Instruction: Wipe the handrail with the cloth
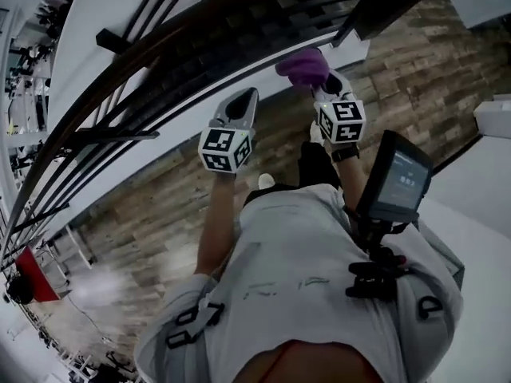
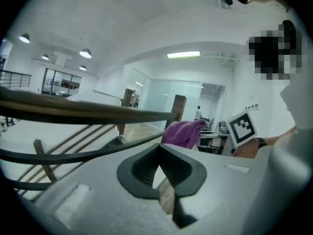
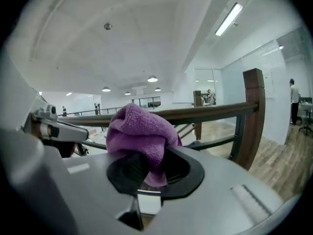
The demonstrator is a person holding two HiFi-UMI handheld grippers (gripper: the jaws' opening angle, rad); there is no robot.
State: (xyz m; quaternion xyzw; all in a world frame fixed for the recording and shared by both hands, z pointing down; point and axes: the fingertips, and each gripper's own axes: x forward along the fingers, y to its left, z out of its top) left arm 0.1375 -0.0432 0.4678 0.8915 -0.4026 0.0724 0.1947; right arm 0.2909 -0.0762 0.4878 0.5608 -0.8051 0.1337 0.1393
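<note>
While the right gripper [image 1: 318, 86] clamps its jaws on a bunched purple cloth [image 1: 303, 66], the left gripper [image 1: 243, 102] sits beside it, jaws pressed together at the tips with nothing between them. Both point toward the dark wooden handrail [image 1: 144, 46], which curves across above slanted balusters [image 1: 263, 22]. The cloth stands up out of the right jaws, close to the rail; whether it touches the wood cannot be told. A wood-plank floor [image 1: 160, 206] lies below.
</note>
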